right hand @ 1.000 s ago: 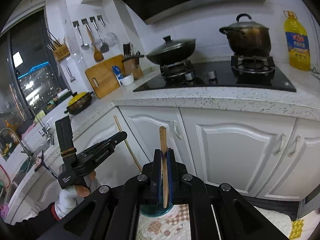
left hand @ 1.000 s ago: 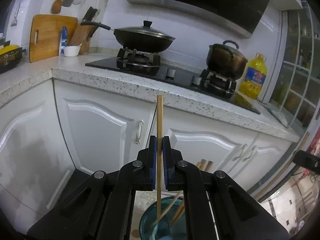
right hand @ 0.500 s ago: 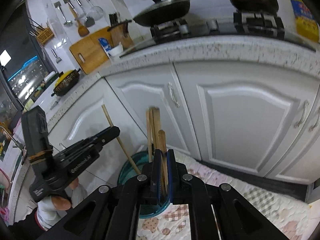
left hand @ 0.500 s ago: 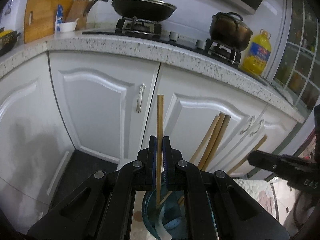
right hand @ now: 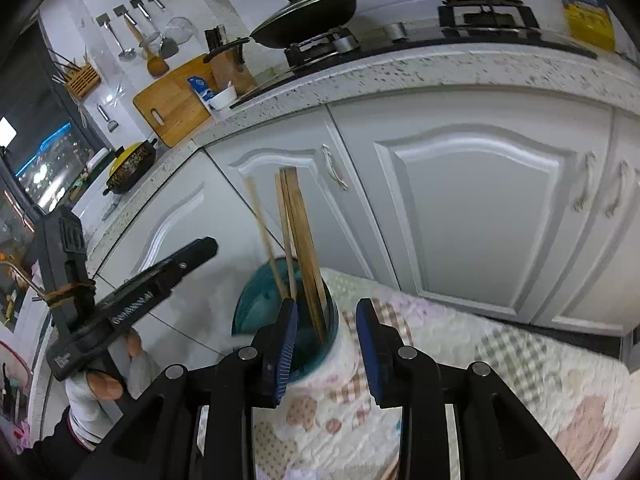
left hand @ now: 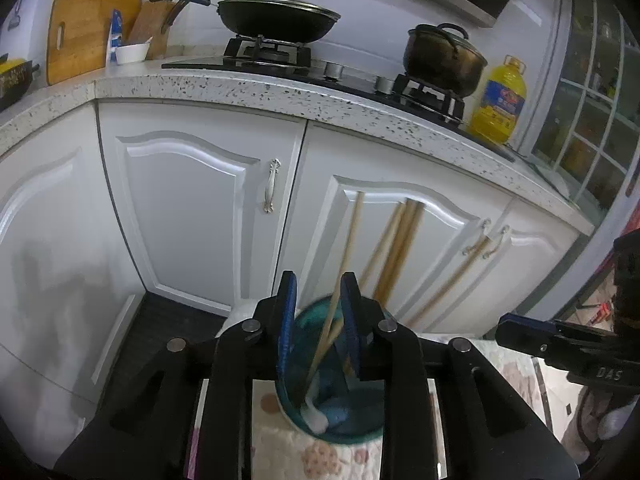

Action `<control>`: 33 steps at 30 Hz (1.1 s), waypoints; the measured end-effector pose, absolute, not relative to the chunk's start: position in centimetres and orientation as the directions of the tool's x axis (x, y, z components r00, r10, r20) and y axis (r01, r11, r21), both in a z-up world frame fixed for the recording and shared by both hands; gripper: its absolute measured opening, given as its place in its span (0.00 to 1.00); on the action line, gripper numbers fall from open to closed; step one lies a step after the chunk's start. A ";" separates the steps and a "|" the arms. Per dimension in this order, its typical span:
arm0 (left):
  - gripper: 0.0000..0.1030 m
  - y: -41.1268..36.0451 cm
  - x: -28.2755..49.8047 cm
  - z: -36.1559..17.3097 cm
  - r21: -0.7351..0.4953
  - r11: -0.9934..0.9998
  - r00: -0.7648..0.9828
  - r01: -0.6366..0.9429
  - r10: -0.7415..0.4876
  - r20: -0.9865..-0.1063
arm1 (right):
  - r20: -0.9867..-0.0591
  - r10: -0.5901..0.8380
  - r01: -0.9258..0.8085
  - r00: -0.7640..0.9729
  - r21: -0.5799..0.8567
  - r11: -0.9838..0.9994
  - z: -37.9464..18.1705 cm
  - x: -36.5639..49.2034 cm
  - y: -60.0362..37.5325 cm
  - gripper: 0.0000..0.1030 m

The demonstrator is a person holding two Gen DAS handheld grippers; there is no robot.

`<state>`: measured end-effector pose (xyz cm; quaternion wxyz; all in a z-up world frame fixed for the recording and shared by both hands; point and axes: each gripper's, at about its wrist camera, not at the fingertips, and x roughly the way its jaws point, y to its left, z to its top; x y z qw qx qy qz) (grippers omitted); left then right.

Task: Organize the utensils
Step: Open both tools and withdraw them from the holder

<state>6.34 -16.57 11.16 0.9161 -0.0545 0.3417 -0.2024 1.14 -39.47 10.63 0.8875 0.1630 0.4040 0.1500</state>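
- My left fingers (left hand: pixel 318 300) are spreading apart; their blue pads stand clear on either side of a thin chopstick (left hand: pixel 347 248) that passes between them without being pressed.
- That chopstick leans upright, its lower end down in the teal cup (left hand: pixel 340 420) directly below my left fingers, its top resting against the white cabinet door (left hand: pixel 192 208) behind.
- More chopsticks (left hand: pixel 396 248) stand in the same cup, a tight bunch slanting up to the right, and one further stick leans farther right.
- Something white lies at the bottom of the cup; I cannot tell what it is.
- My right fingers (right hand: pixel 327 316) are also spreading apart, with nothing between the pads; only the patterned cloth (right hand: pixel 500 356) shows through the gap.
- From the right wrist view the teal cup (right hand: pixel 256 300) sits just ahead and to the left of my right fingers, its rim partly behind the left pad.
- In that view a bundle of darker wooden chopsticks (right hand: pixel 300 240) stands in the cup, with a paler single one (right hand: pixel 264 232) tilted to the left of them.
- The cup stands on the quilted, patterned cloth that covers the tabletop, in front of the kitchen cabinets.
- My left hand (right hand: pixel 108 372), gloved in white, grips the handle of the other tool at the left edge of the right wrist view.
- Behind, on the speckled counter (left hand: pixel 280 88), a black wok (left hand: pixel 276 16) and a dark pot (left hand: pixel 444 56) sit on the stove, with a yellow oil bottle (left hand: pixel 500 100) beside them.
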 end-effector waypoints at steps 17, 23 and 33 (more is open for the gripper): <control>0.28 -18.9 -3.0 10.3 -0.229 0.886 0.621 0.402 -0.448 -0.643 | -0.700 0.333 -0.056 0.631 0.387 0.920 9.6 -6.9 -41.1 0.31; 0.28 -20.4 -5.0 8.9 -0.251 0.875 0.581 0.415 -0.467 -0.667 | -0.701 0.328 -0.031 0.633 0.400 0.916 9.5 -9.2 -41.9 0.32; 0.28 -23.9 -7.2 7.1 -0.225 0.861 0.537 0.456 -0.468 -0.702 | -0.726 0.291 0.024 0.624 0.389 0.921 8.4 -12.9 -43.9 0.34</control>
